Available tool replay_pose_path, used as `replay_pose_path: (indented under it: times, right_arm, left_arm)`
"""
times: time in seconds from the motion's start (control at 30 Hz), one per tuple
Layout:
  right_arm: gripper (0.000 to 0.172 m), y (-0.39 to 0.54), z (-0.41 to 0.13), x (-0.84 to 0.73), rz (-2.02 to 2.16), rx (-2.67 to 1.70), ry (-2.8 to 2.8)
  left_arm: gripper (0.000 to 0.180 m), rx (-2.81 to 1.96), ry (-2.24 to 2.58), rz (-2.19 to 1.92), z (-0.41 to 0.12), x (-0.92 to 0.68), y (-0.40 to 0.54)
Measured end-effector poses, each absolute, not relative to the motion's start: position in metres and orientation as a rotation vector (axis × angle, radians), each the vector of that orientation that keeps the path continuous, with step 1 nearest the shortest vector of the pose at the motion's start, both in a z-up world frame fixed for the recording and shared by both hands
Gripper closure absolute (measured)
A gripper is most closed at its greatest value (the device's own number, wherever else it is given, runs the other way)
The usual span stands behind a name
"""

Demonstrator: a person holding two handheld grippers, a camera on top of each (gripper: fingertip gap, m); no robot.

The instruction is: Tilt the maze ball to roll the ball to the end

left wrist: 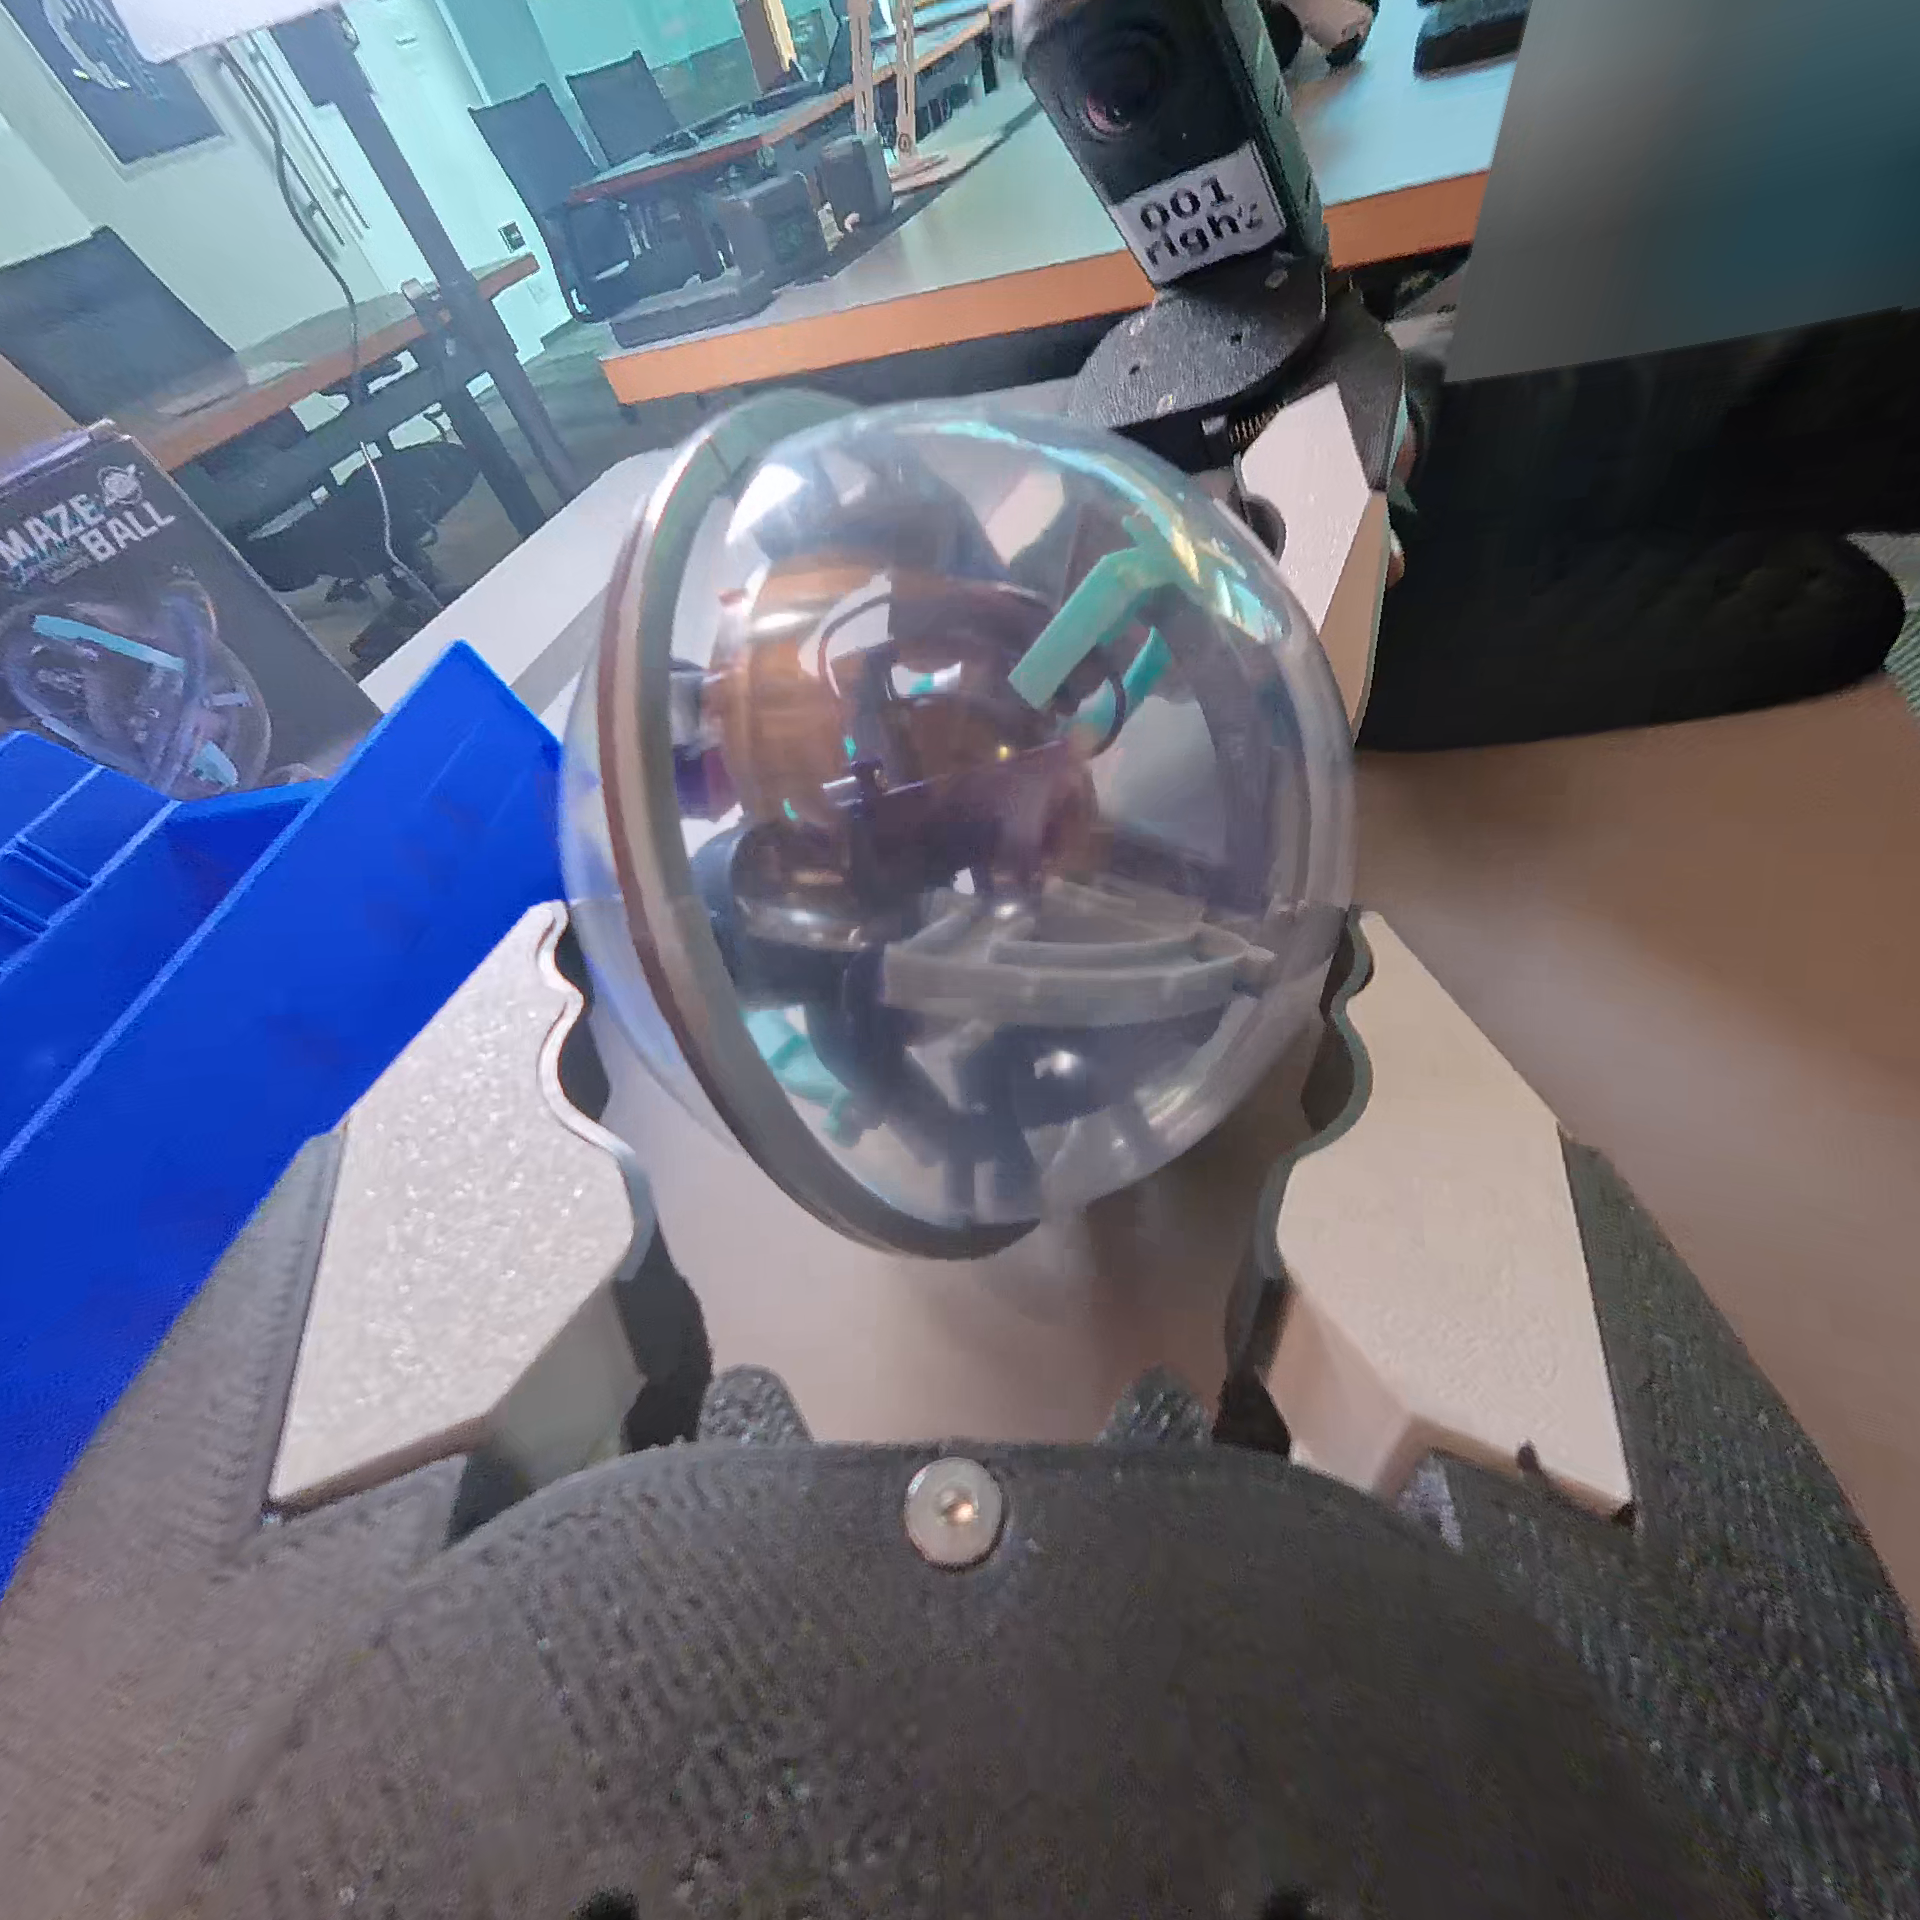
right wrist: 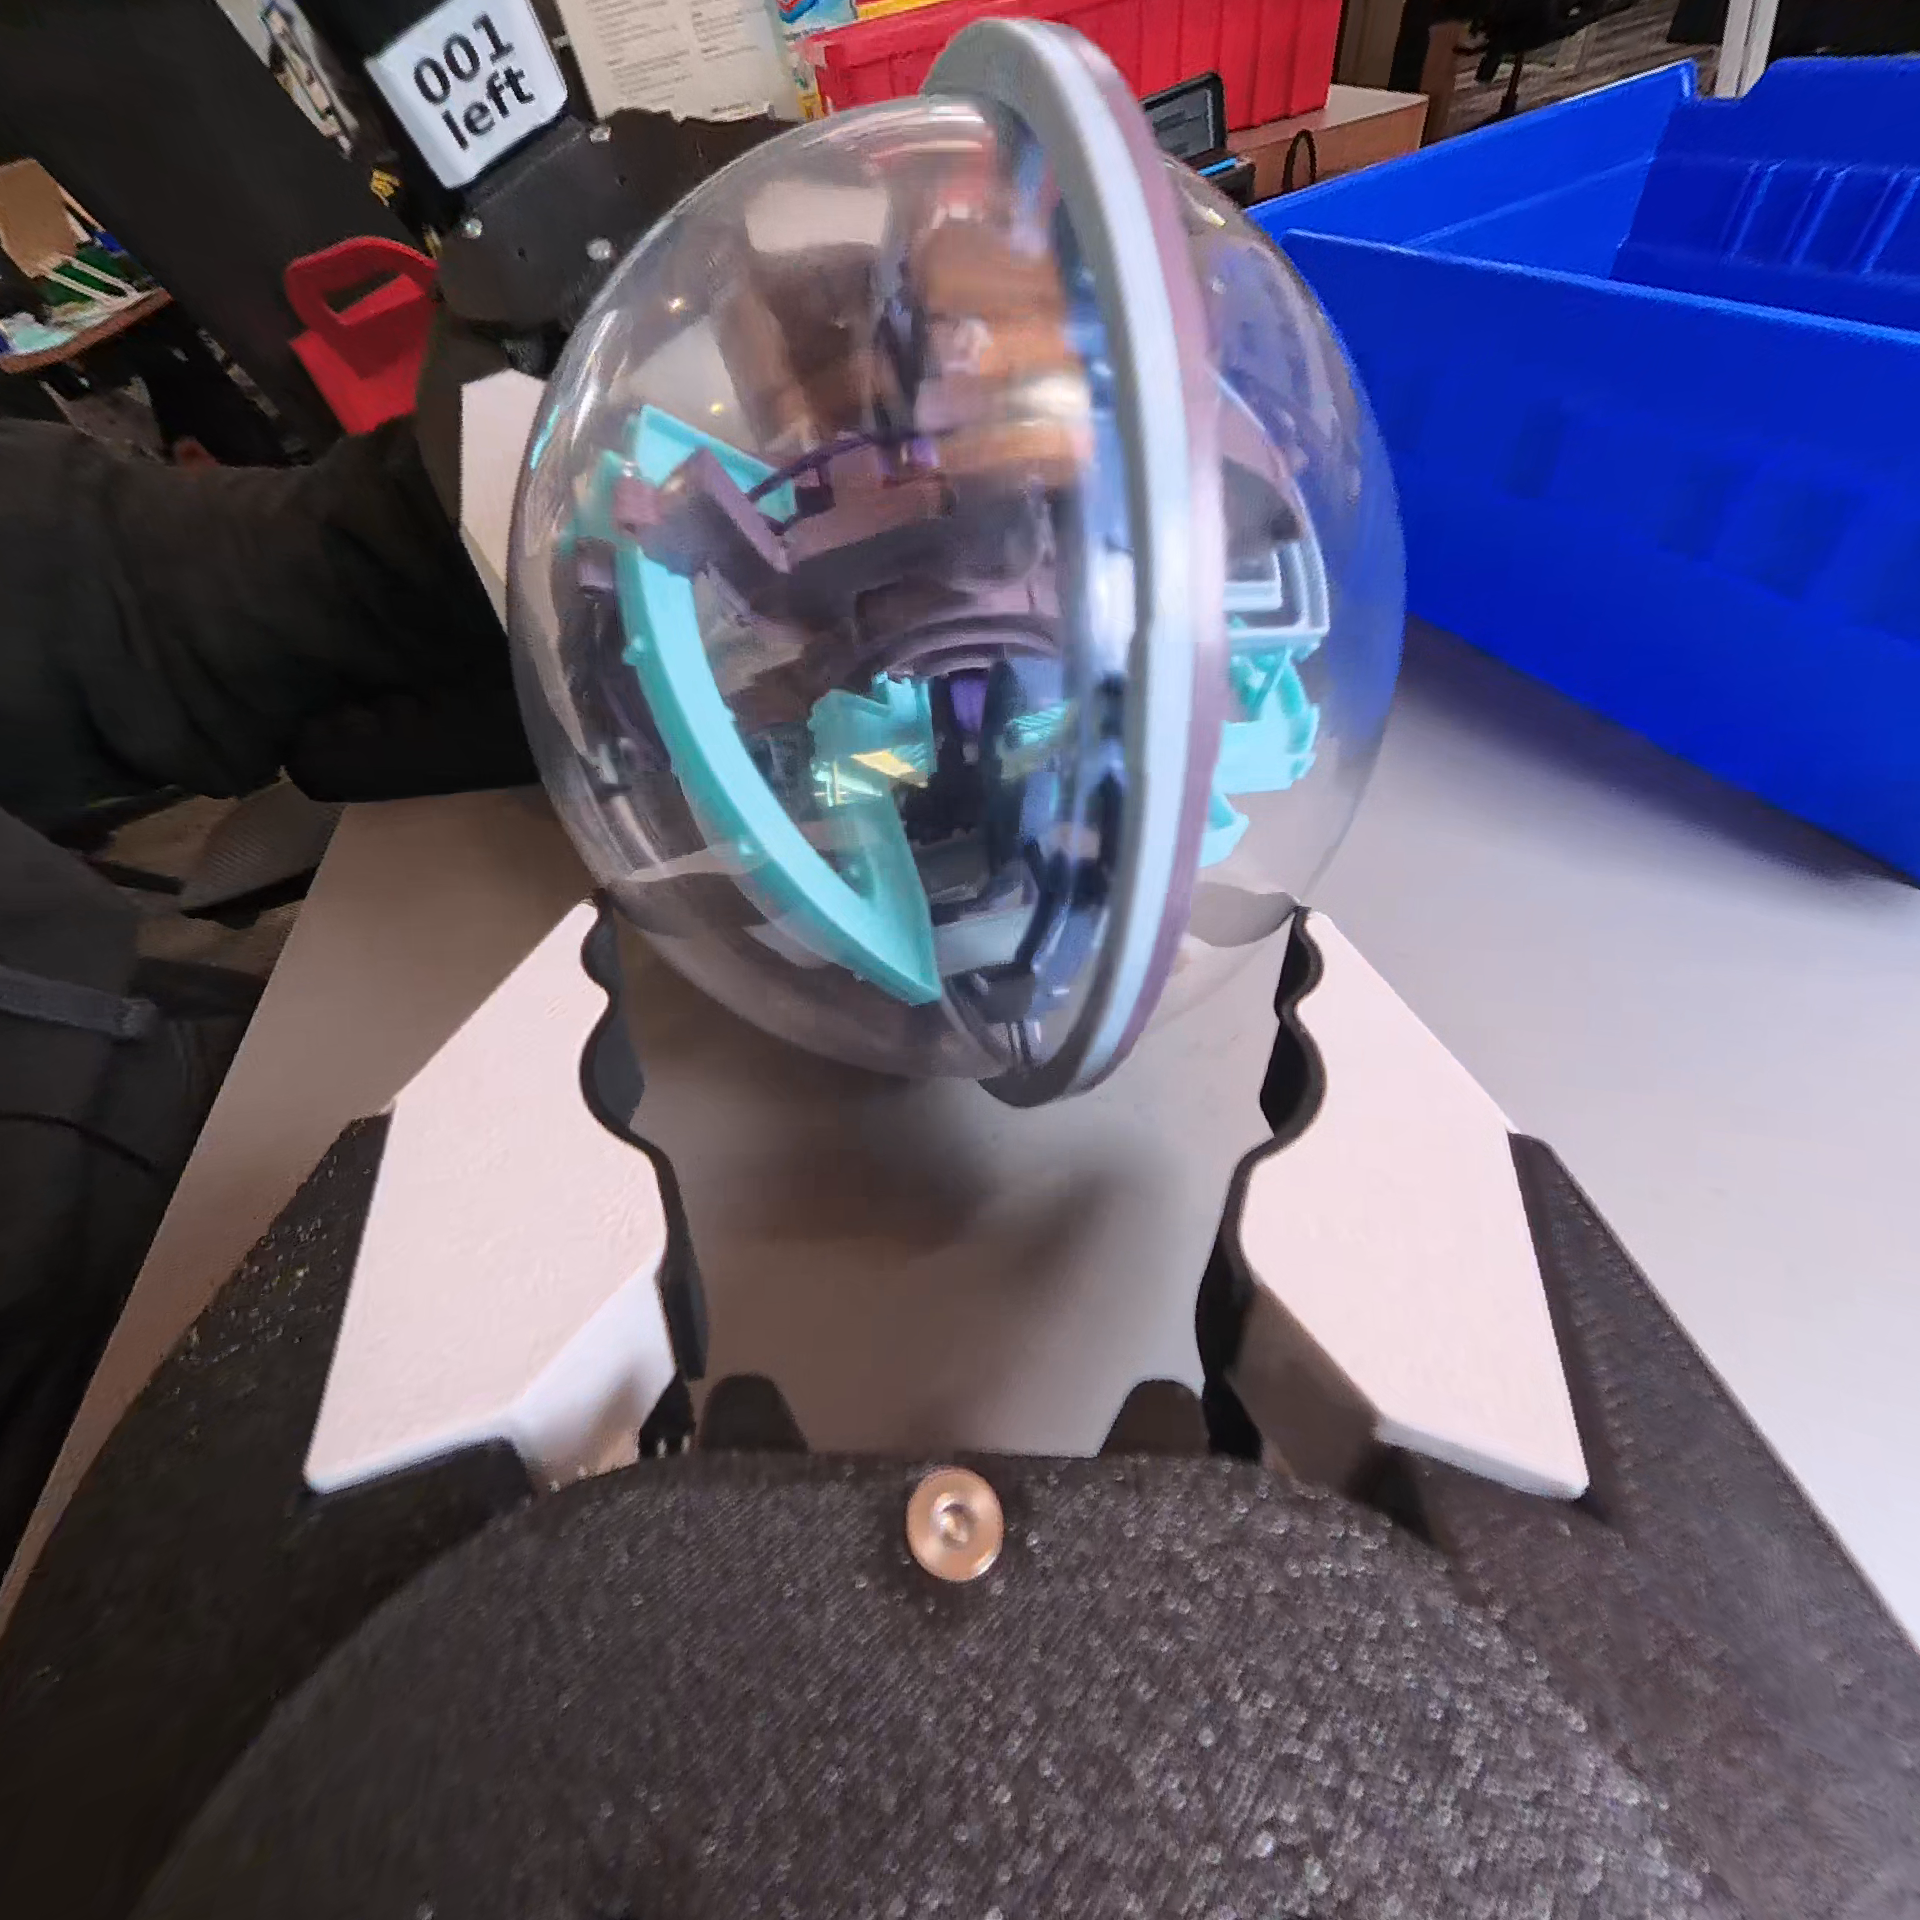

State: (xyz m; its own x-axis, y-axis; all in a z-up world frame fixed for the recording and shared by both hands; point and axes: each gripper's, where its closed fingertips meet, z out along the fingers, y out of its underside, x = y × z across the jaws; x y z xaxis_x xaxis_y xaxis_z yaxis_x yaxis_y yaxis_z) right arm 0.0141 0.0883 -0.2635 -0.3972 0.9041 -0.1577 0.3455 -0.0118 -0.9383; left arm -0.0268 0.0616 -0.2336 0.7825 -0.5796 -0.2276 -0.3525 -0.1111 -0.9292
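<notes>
Both tools grip the maze ball [left wrist: 956, 821] mid-frame, lifted off the surface [right wrist: 1558, 987]: left tool [left wrist: 961, 935] and right tool [right wrist: 951, 925] pinch its clear shell. Tilting's underway; can't spot the little ball, so finish unknown.

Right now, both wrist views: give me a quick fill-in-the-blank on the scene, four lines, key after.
1. The maze ball has a shell that is ____.
2. The bin beside it is coloured ____.
3. The curved track inside the ball is coloured ____.
4. The table is coloured ____.

Missing words: transparent; blue; teal; white
</notes>
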Motion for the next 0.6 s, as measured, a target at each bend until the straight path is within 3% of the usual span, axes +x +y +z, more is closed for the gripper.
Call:
replay_pose_path:
  times: [0.6]
  right_arm:
    - [0.063, 0.09, -0.238, 0.014, 1.401, -1.157, -1.641]
  left_arm:
    - [0.045, -1.657, 0.79, -0.135, -0.234, -0.037, 0.054]
